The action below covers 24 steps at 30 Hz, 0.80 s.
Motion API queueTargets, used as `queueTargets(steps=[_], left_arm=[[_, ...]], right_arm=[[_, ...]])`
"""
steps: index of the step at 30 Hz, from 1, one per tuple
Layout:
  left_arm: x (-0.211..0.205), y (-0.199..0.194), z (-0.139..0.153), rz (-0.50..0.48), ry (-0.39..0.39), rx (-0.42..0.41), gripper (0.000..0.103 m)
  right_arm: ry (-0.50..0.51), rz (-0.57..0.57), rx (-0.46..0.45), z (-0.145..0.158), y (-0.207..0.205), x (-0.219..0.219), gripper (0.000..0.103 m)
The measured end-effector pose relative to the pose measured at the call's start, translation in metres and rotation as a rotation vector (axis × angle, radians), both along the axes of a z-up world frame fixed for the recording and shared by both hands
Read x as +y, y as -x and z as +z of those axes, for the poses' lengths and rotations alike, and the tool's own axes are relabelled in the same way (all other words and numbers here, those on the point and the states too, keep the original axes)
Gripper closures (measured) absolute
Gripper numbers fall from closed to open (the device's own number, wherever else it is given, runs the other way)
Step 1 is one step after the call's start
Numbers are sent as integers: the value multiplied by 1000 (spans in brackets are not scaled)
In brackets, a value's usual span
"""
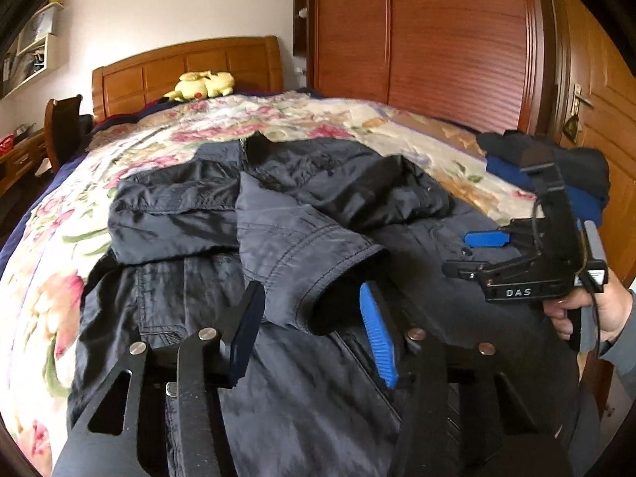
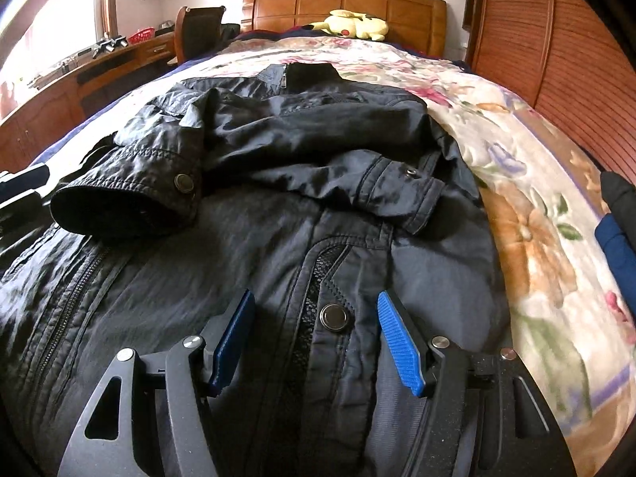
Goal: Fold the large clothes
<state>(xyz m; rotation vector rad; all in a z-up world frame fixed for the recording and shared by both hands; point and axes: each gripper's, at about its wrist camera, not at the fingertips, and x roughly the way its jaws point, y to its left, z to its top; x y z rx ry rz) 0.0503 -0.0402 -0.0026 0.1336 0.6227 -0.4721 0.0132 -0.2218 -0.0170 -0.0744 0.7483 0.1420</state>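
A dark navy jacket [image 1: 302,278] lies flat on the flowered bedspread [image 1: 71,246], collar toward the headboard, both sleeves folded across its chest. My left gripper [image 1: 314,318] is open and empty just above the jacket's lower front, by a sleeve cuff [image 1: 338,274]. My right gripper [image 1: 469,254] is open and held to the right over the jacket's edge. In the right wrist view the jacket [image 2: 278,238] fills the middle, and the right gripper [image 2: 318,334] is open over the front placket and a snap button [image 2: 333,317]. The left gripper's tip [image 2: 28,183] shows at the left edge.
A stack of folded dark and blue clothes [image 1: 556,175] sits on the bed's right corner. A yellow plush toy [image 1: 200,85] lies by the wooden headboard [image 1: 187,67]. A wooden wardrobe [image 1: 437,39] stands right; a desk and chair [image 2: 190,31] stand left.
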Motion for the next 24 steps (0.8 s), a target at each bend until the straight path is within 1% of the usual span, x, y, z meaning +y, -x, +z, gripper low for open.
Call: queueTargets(steps=[2,4,5,6,9,13,17,21,24], left_arm=[[-2,-6,-4,0,-9,25,68],[-3,-11,-10,0,-17,55,74],[-4,-14,-13,3,-20,68,88],[-3,-15,-14,5,-19,79,95],[5,-11,-7,29,12,48,96],[27,-12,4,108,60,16,98],[59,-18,8,209,91,27,99],[85,-22,3,276,105,58,99],[95,-23,-1,308,102,70,99]], right_arm=[[-10,-1,-2,-1,1,-1,37],[-15,-2,-5,-1,2,-2,37],[-16,-2,-5,-1,2,-2,37],[-19,-3,-6,-2,2,-3,37],[-30,-3,-7,-1,3,-4,37],[-46,-4,-10,-2,5,-6,37],[-53,-5,-12,-2,5,-7,37],[-49,-6,-11,-3,5,-6,37],[-48,-6,-9,-3,4,-6,37]])
